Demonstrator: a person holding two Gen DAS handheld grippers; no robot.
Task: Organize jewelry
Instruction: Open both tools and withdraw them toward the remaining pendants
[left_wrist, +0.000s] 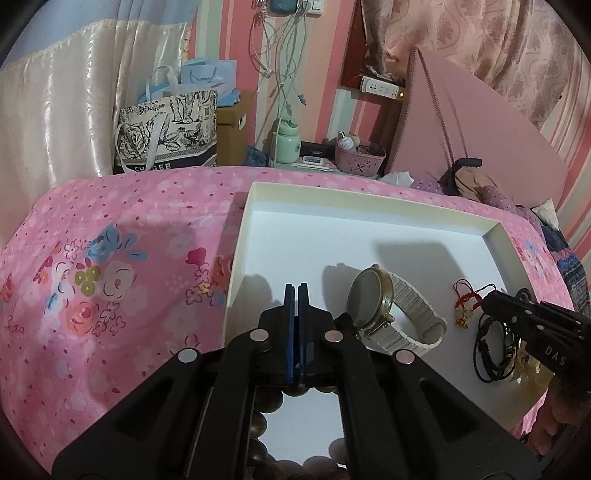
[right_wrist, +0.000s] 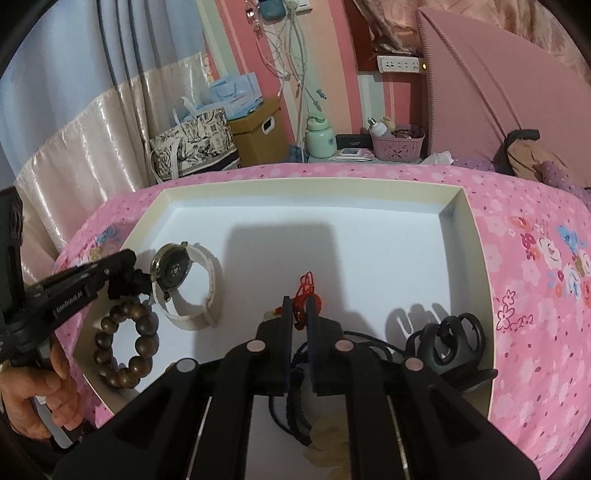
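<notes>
A bed (right_wrist: 517, 206) covered in a pink floral sheet carries one wide, shallow white cardboard tray (right_wrist: 476, 258) with low cream walls. All the jewelry lies in the tray's near half, one of each kind. A white-strapped wristwatch with a round gold-rimmed case (left_wrist: 373, 301) rests on its side towards the left. A bracelet of dark brown round wooden beads (right_wrist: 125, 343) lies just beside it at the near left corner. A black claw-shaped hair clip (right_wrist: 450, 343) sits at the near right wall. Black cord bracelets (left_wrist: 495, 354) lie coiled near the front edge, and a small red knotted cord charm (right_wrist: 306, 291) lies mid-tray.

The left tongs (left_wrist: 297, 290) are clenched on nothing, fingers pressed together beside the watch. The right tongs (right_wrist: 301, 301) stand slightly parted, the red cord between their tips; whether they pinch it I cannot tell.
</notes>
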